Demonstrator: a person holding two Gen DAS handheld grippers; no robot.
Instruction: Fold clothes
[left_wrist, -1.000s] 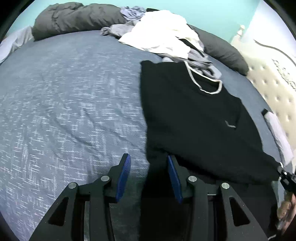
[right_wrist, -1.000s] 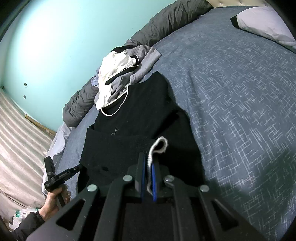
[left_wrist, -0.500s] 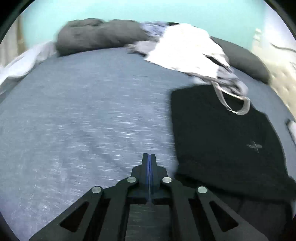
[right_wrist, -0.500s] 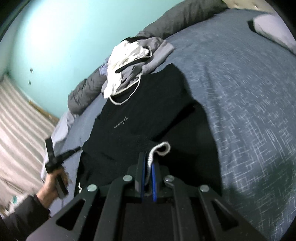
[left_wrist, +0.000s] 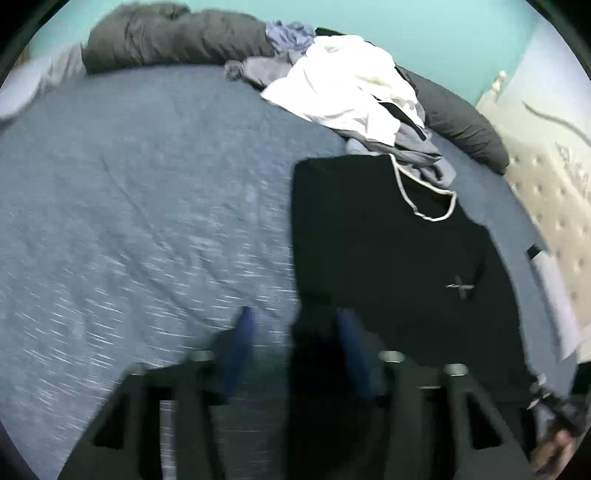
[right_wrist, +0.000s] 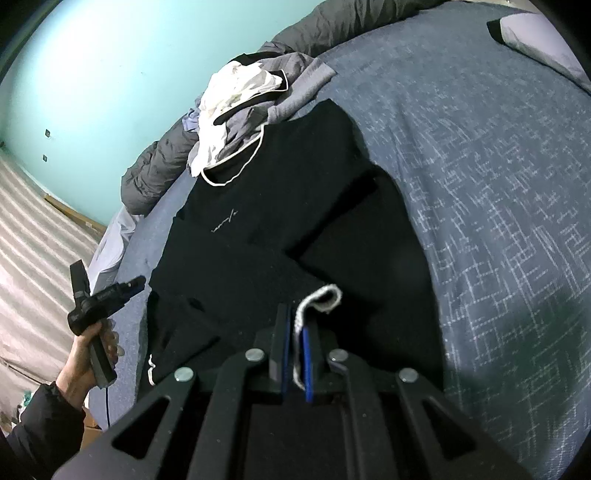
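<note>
On the bed (left_wrist: 140, 192), the left claw (left_wrist: 291, 347) has just reopened at the black sweater's (left_wrist: 388, 258) hem, gripping nothing, while the right claw (right_wrist: 297, 332) stays clamped on its white-trimmed cuff (right_wrist: 321, 297), fold unfinished.

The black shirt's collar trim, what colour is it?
White, or off-white: a thin band edging the neckline of the black shirt, clearest in the left wrist view.

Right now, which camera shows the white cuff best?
The right wrist view. The white cuff sits sharp and close there, pinched in the right tool, its loop sticking out over the black shirt. The left wrist view is blurry and shows no cuff, only the shirt's white collar.
</note>
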